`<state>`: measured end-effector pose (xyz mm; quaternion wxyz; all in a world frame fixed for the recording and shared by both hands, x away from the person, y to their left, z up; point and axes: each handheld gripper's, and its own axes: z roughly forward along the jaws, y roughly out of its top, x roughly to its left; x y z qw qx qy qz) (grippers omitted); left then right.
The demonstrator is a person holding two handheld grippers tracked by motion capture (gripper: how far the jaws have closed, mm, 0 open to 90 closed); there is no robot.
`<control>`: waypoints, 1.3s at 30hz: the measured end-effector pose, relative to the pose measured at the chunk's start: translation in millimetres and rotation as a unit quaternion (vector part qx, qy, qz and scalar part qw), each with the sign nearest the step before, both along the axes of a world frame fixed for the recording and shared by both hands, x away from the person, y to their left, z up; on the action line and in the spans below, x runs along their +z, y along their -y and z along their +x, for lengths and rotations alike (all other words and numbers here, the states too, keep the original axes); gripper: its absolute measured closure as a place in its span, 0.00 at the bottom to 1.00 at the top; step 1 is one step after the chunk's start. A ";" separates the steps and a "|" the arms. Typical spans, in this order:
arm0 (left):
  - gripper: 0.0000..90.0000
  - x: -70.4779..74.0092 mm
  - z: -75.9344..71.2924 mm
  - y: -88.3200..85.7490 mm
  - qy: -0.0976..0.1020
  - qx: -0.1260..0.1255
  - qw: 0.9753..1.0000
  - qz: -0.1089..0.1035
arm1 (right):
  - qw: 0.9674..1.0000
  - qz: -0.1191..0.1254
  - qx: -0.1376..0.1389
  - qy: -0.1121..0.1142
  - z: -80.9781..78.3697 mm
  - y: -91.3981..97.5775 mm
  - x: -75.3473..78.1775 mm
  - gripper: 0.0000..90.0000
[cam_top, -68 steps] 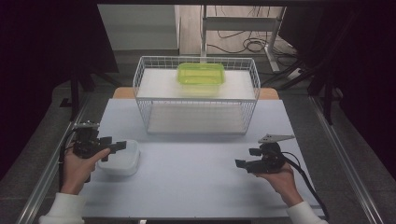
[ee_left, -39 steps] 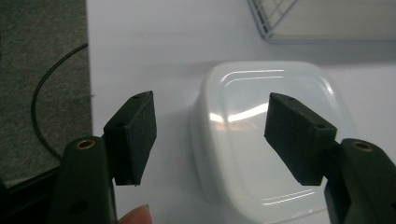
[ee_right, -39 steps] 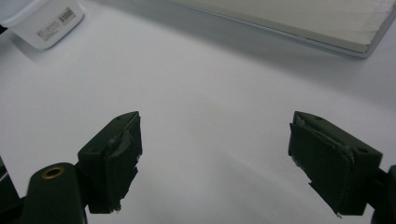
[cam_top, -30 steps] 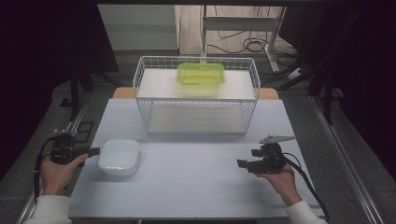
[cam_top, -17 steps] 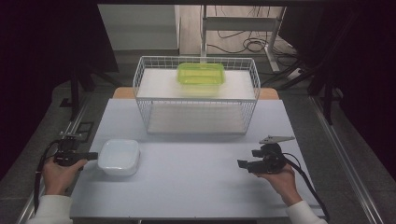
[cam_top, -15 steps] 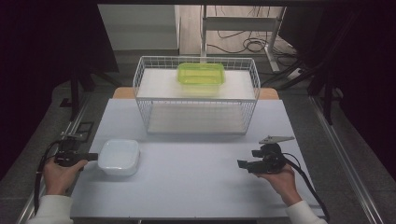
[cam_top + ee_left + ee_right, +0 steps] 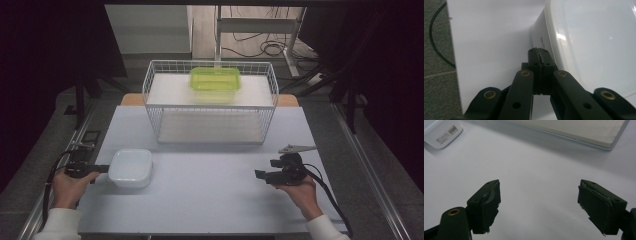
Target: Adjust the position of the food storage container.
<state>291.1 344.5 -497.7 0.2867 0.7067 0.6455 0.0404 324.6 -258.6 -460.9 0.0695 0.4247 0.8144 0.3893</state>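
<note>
A white plastic container [image 7: 131, 167] lies on the near left of the pale table [image 7: 210, 200]. My left gripper [image 7: 101, 169] is level at its left edge. In the left gripper view its jaws have just been closing and now meet, nothing between them, with the left gripper's tip [image 7: 539, 53] against the white container's side wall [image 7: 541, 37] under the rim. My right gripper [image 7: 258, 174] rests in a hand at the near right, pointing left. The right gripper [image 7: 539, 205] is open over bare table, and the white container [image 7: 441, 132] shows far off.
A white wire basket [image 7: 165, 107] stands at the back middle of the table on a pale board [image 7: 574, 130]. A lime green container [image 7: 215, 79] sits on top of it. Cables trail from both grippers. Dark floor lies past the table's left edge [image 7: 439, 50].
The left hand drew back from above the white container to the table's left edge, then edged right until its jaws, now shut, meet the container's side. The right hand stayed still.
</note>
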 end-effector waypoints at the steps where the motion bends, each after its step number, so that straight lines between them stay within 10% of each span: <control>1: 1.00 0.1 0.5 1.2 0.001 -0.002 1.000 -0.001 | 1.000 0.000 0.000 0.000 0.0 0.0 0.0 0.21; 39: 1.00 -4.8 37.0 89.0 0.006 -0.073 0.997 -0.022 | 1.000 0.006 0.004 -0.004 -0.1 -1.0 -0.1 0.21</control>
